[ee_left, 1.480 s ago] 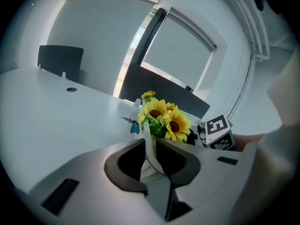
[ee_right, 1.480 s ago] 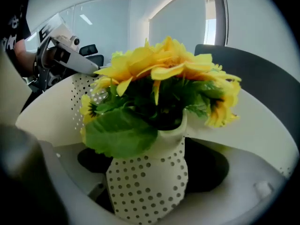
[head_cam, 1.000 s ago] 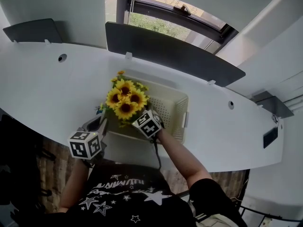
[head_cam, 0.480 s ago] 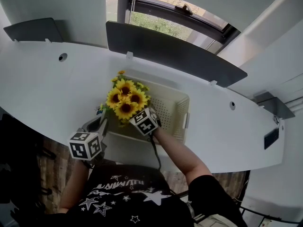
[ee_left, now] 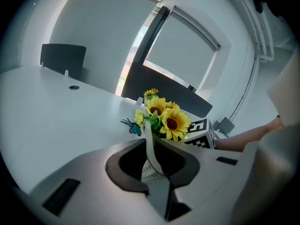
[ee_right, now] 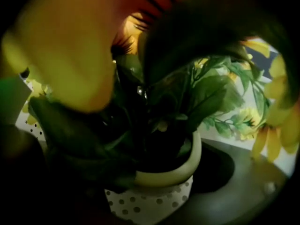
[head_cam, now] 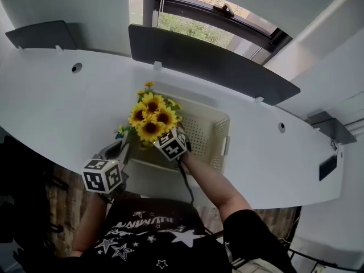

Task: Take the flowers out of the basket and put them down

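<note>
Cream dotted pot (ee_right: 154,201) (unseen overhead).

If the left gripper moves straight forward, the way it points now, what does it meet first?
The left gripper has its fingers closed on the near wall of the basket. Straight past that wall, the sunflowers would probably come first; how deep they stand is unclear.
</note>
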A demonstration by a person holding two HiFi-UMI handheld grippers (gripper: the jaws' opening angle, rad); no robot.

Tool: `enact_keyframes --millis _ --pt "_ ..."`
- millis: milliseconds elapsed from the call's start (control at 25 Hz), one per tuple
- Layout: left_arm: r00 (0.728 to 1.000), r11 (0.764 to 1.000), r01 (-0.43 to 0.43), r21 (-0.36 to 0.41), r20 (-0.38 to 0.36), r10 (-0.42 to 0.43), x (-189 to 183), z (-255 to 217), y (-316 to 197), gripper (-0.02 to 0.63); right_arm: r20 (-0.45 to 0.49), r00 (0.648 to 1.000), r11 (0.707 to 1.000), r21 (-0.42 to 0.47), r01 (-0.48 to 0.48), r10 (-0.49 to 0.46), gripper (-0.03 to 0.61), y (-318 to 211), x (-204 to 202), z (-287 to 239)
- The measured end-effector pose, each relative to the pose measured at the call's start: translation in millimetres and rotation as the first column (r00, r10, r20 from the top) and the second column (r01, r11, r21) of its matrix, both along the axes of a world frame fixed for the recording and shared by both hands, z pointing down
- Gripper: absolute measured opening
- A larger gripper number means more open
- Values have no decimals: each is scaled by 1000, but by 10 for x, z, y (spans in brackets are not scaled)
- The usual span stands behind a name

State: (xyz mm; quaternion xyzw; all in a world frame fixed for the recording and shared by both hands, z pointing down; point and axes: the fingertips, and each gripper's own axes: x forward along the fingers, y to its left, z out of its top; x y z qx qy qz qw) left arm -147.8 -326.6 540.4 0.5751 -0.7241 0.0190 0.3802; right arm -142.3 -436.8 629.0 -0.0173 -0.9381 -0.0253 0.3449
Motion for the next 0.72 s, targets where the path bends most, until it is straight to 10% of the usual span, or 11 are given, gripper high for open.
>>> enact_keyframes --millis 720 --pt "1000 1000 -7 20 -5 7 -25 0 -26 63 36 999 1000 0 0 0 520 -49 13 -174"
